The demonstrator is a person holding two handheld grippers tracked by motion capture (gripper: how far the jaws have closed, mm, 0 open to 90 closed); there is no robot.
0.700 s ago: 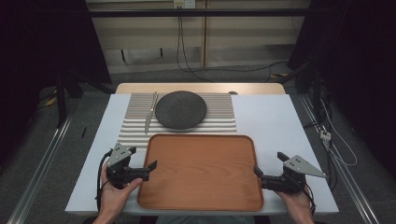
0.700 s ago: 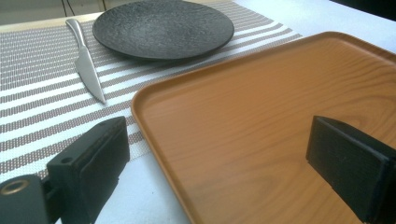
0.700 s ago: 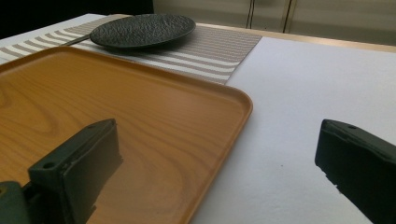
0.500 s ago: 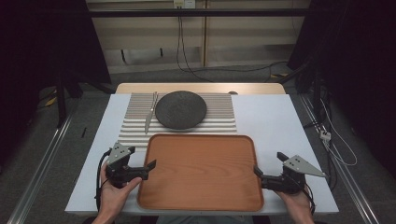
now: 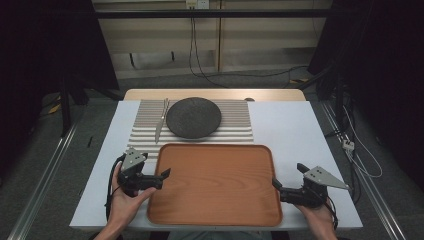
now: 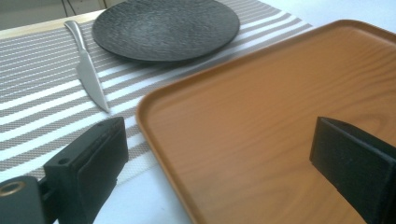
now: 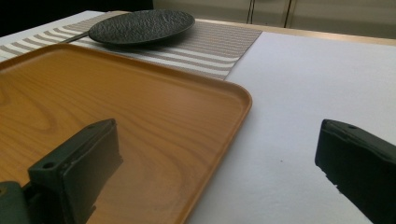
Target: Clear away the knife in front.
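Observation:
An orange-brown wooden tray (image 5: 215, 200) lies empty on the near half of the table, and it also appears in the left gripper view (image 6: 280, 102) and the right gripper view (image 7: 93, 93). My left gripper (image 5: 152, 169) is at the tray's left rim, open wide. In its own view (image 6: 219, 158), one jaw hangs over the striped mat and the other over the tray. My right gripper (image 5: 287, 175) is open at the tray's right rim. In its own view (image 7: 219, 158), one jaw is above the tray and the other above the white table. Neither holds anything.
Behind the tray, a striped placemat (image 5: 235, 125) carries a dark round plate (image 5: 193, 117) with a metal knife (image 5: 161, 120) to its left. The white tabletop (image 5: 300, 130) spreads to the right of the mat. Cables run across the floor beyond the table.

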